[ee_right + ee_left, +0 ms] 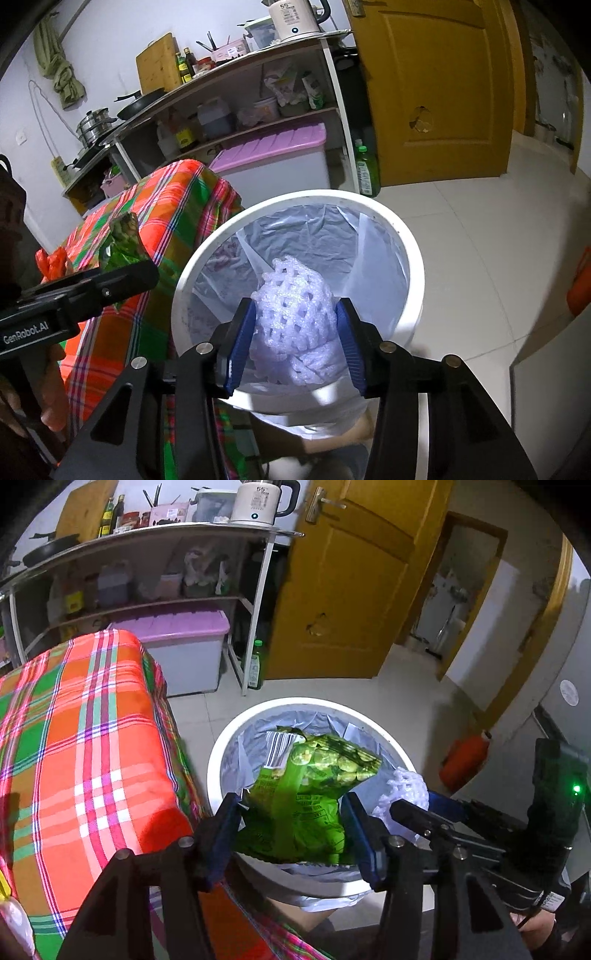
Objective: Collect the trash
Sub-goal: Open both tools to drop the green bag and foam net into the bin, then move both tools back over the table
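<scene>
A crinkled green snack bag (306, 794) hangs over the white lined trash bin (214, 771), and both pads of my left gripper (291, 805) touch its sides. A white foam fruit net (291, 325) fills the gap between the blue pads of my right gripper (295, 306), directly above the bin's mouth (406, 236). The two grippers are side by side. The right one (424, 812) shows with the net (406, 786) in the left wrist view. The left one (92, 280) shows with the bag (123, 240) in the right wrist view. The liner holds a little trash low down.
A table under an orange plaid cloth (92, 720) stands against the bin's left side. Behind are a metal shelf rack (147, 602) with a kettle (258, 502), a purple-lidded box (177, 657), a green bottle (256, 664) and a yellow door (351, 590). An orange object (465, 760) lies on the floor at right.
</scene>
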A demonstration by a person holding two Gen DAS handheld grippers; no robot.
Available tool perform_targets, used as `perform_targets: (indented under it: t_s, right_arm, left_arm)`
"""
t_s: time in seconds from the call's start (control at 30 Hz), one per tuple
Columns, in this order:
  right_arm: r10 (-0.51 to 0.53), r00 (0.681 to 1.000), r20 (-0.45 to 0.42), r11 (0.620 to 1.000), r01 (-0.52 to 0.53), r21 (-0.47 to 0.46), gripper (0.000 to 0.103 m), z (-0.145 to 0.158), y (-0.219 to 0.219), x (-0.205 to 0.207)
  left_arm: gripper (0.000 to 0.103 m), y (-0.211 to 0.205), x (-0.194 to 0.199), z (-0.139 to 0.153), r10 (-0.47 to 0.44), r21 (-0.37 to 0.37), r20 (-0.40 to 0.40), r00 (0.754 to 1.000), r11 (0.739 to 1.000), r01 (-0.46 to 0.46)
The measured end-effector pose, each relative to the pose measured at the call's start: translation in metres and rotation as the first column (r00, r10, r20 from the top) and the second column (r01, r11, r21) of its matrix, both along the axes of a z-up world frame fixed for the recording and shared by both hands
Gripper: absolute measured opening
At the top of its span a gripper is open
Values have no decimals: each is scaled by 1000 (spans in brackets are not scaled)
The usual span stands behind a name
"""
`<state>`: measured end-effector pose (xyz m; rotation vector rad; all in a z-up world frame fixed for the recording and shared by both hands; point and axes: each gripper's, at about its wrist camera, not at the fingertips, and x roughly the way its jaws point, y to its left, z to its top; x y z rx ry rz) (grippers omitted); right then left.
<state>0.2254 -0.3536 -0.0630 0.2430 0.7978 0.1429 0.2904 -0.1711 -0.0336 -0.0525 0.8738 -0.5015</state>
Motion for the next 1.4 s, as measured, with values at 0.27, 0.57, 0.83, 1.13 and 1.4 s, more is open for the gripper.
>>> perform_targets:
  t_s: [0.27,0.57,0.83,1.13,1.4]
  right_arm:
    - [6,1000,-1,1000,-6,-9,57,-2,3,1]
    - [6,1000,24,1000,-6,-16,60,3,5,-3]
    - [5,998,57,1000,-4,-25,61,18,11,-16]
    - [42,987,154,999,-42,1,60,62,30,-51]
    - [135,966,222,991,-128,-45,60,91,71,-85]
  left_arm:
    - [59,1,4,-2,15,-7,-5,1000,1000,-15]
    - [59,22,-9,11,49,-50,29,998,998,-48]
    - [59,44,-37,31,80,-72,83,993,995,-74]
    - [59,87,-80,63,158,-112,184,970,984,-139]
    - [59,124,-124,81,205,-98,257,944,978,-186]
